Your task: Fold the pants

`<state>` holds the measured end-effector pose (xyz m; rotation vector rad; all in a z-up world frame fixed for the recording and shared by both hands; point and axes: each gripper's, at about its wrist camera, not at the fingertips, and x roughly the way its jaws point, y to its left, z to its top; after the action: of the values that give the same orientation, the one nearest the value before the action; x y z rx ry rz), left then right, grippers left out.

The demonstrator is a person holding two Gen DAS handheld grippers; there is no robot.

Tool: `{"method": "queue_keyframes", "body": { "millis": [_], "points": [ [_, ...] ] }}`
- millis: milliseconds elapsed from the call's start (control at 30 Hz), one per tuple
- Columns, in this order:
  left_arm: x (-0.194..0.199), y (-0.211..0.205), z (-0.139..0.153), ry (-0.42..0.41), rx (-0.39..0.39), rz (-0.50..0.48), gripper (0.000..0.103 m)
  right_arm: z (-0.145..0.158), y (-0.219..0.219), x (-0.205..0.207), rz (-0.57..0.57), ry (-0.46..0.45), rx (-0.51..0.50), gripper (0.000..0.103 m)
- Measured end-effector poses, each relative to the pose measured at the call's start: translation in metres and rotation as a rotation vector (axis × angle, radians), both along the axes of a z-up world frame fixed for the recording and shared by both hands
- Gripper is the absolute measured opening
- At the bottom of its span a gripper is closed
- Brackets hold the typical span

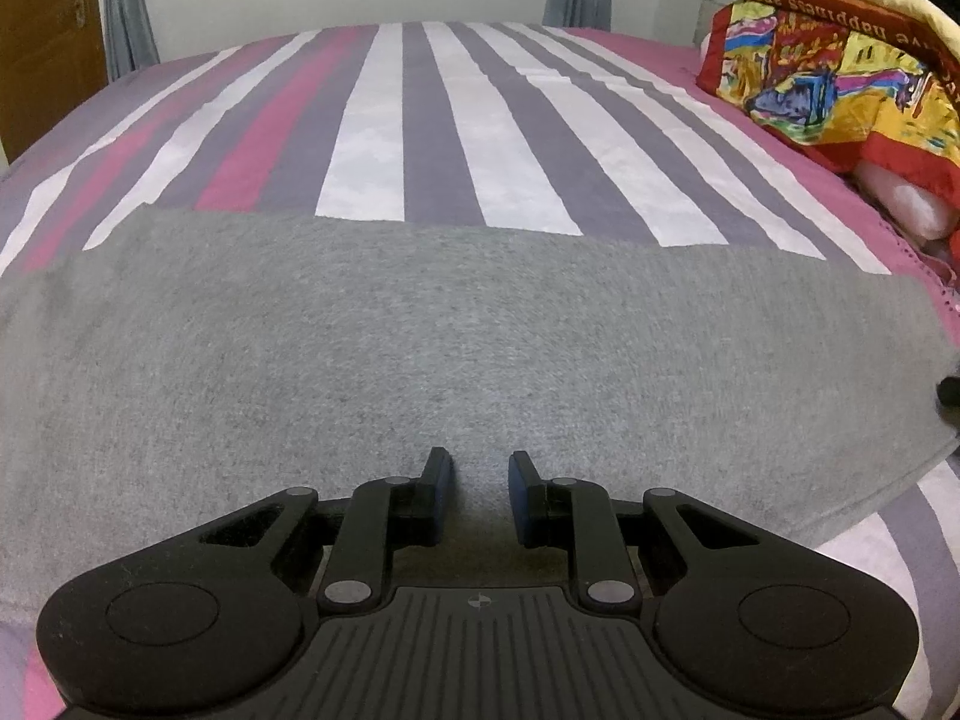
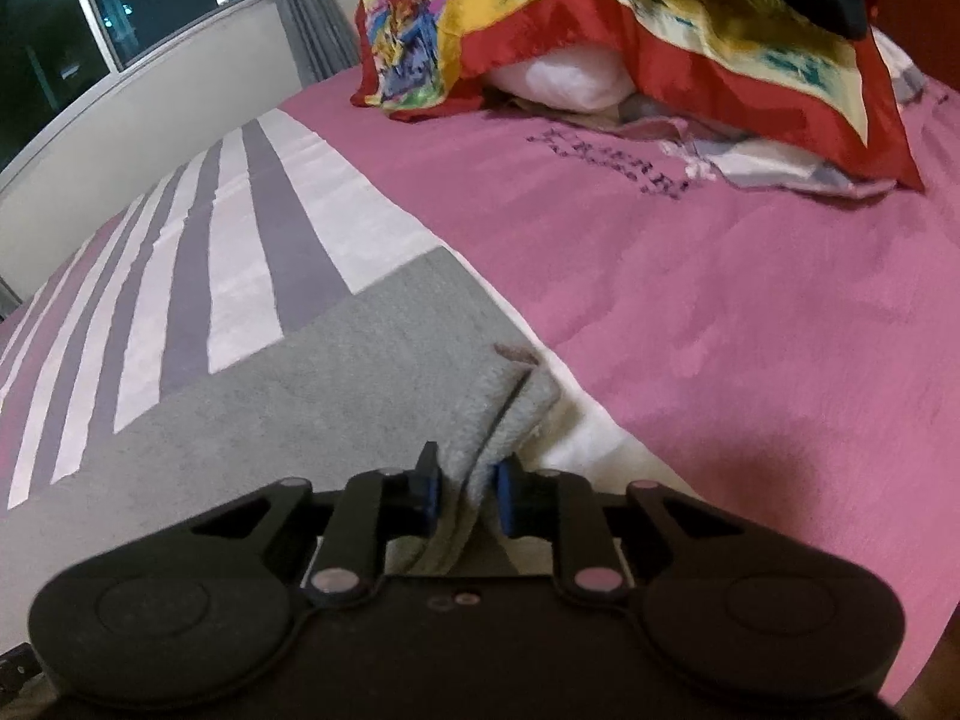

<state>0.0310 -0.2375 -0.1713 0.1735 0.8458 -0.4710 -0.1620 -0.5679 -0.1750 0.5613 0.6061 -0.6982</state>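
My right hand-held gripper (image 2: 465, 483) pinches a bunched corner of the grey pants (image 2: 360, 372), the fabric rising in a fold between its blue pads (image 2: 503, 498). My left hand-held gripper (image 1: 480, 468) sits low over the pants' flat middle, its jaws narrow with a small gap; I cannot tell whether any cloth is caught between them. The pants lie spread across the near side of the bed (image 1: 420, 120), over a bedsheet striped in white, purple and pink. Brightly patterned pillows (image 2: 540, 18) are piled at the far pink end, well apart from the pants.
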Motion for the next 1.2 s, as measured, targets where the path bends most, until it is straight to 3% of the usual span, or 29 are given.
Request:
{"method": "queue_keyframes", "body": {
  "millis": [200,400,700,867,1033,1200],
  "points": [
    [0.003,0.002,0.006,0.003,-0.001,-0.001,0.021,0.015,0.004,0.003,0.017,-0.016,-0.023,0.016],
    [0.014,0.035,0.015,-0.019,-0.017,0.07,0.021,0.042,0.024,0.017,0.074,-0.061,-0.063,0.014],
    [0.032,0.109,0.005,-0.037,0.001,0.227,0.021,0.069,0.078,0.063,0.236,-0.1,-0.127,0.014],
    [0.035,0.131,-0.001,-0.027,-0.003,0.248,0.021,0.083,0.144,0.097,0.431,-0.148,-0.149,0.014],
    [0.036,0.153,0.0,0.037,-0.105,0.295,0.021,0.058,0.217,0.131,0.662,-0.119,-0.114,0.014],
    [0.042,0.168,-0.001,0.112,-0.196,0.32,0.021,0.004,0.242,0.154,0.748,0.068,-0.009,0.038]
  ]
}}
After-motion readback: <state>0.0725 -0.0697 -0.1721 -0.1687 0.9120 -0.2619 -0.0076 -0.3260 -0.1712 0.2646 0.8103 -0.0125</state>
